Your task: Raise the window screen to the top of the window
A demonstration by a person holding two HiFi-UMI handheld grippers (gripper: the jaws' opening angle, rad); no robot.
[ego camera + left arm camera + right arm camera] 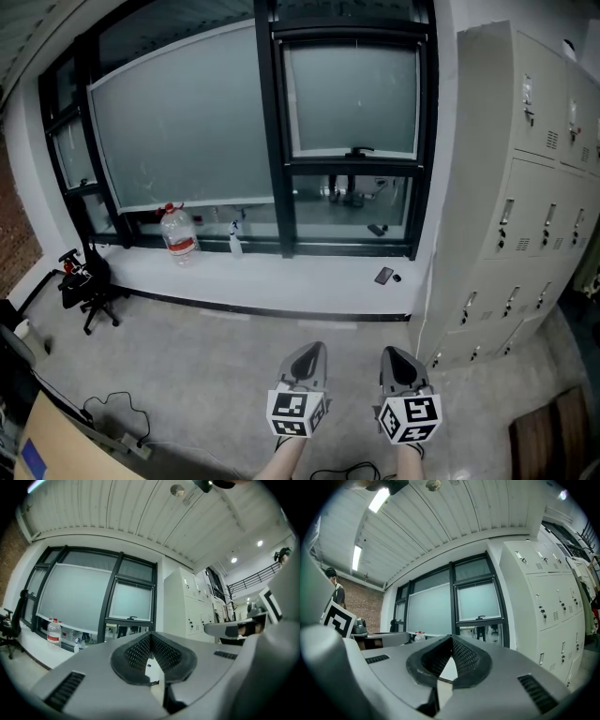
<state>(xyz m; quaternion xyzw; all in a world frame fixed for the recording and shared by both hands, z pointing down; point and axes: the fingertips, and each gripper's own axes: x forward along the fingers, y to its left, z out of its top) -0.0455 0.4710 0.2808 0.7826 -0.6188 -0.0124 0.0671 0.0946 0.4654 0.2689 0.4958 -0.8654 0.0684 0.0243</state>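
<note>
The window screen (352,98) is a pale translucent sheet in the narrow right-hand pane of a black-framed window. Its bottom rail with a small dark handle (357,151) sits roughly two thirds of the way down the pane, with clear glass below. The same screen (131,601) shows in the left gripper view, and the right gripper view shows the screen (477,601) and its handle (480,618). My left gripper (314,350) and right gripper (395,355) are side by side low in the head view, well back from the window. Both point at it, shut and empty.
A white sill (281,281) carries a water bottle (178,232), a spray bottle (234,240) and a dark phone (384,275). Grey lockers (525,206) stand to the right of the window. An office chair (86,281) is at the left, cables (112,408) lie on the floor.
</note>
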